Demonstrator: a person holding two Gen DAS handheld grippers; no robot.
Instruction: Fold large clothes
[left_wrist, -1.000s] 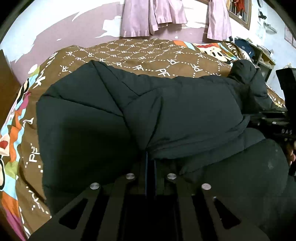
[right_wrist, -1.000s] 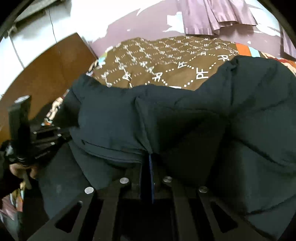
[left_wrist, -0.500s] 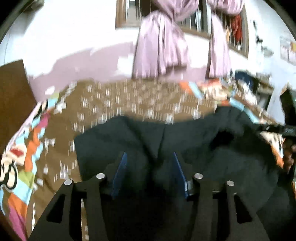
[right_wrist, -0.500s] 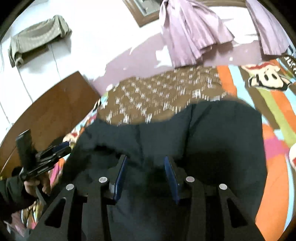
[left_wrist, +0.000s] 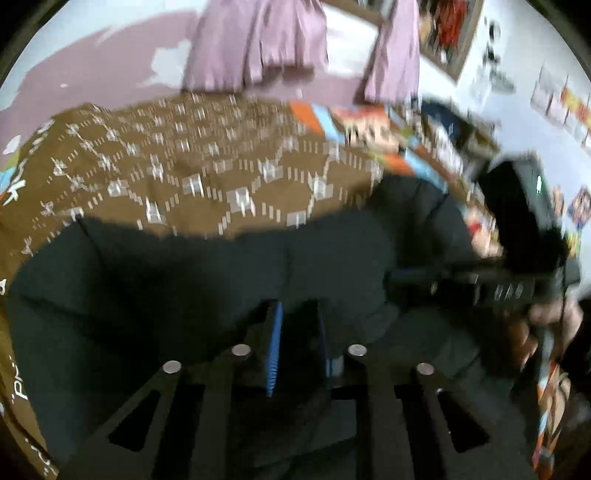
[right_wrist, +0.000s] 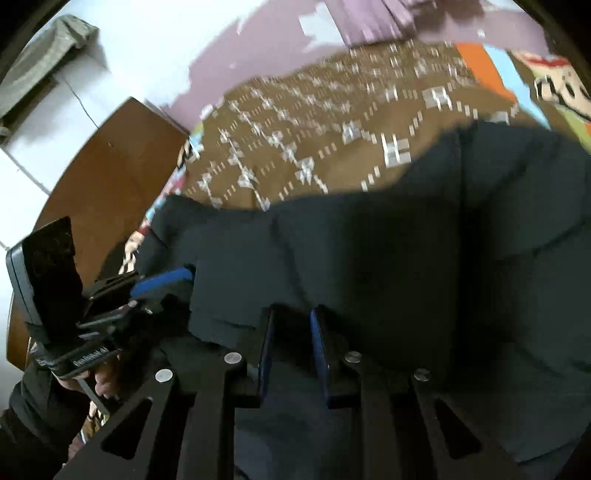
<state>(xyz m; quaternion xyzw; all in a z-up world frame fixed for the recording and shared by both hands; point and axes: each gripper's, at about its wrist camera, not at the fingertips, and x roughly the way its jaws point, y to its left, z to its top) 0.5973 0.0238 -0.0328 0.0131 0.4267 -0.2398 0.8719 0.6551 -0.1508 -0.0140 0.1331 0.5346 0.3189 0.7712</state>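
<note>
A black puffer jacket (left_wrist: 207, 273) lies folded on a brown patterned bedspread (left_wrist: 192, 166); it also shows in the right wrist view (right_wrist: 369, 254). My left gripper (left_wrist: 299, 321) is open with its blue-padded jaws a little apart, at the jacket's near edge, with fabric between the jaws. My right gripper (right_wrist: 291, 325) is open the same way at the near edge further right. Each gripper shows in the other's view: the right one (left_wrist: 406, 277) at the jacket's right end, the left one (right_wrist: 177, 280) at its left end. Both views are motion-blurred.
A wooden headboard (right_wrist: 99, 184) stands on the left. Purple curtains (left_wrist: 255, 44) hang on the far wall. Shelves with clutter (left_wrist: 454, 140) stand at the bed's right side. The colourful cartoon sheet (right_wrist: 535, 85) shows beyond the brown cover.
Both grippers were shut on the jacket one second ago, then opened wide and lifted. Now they are down at the jacket's near edge again with the jaws narrower.
</note>
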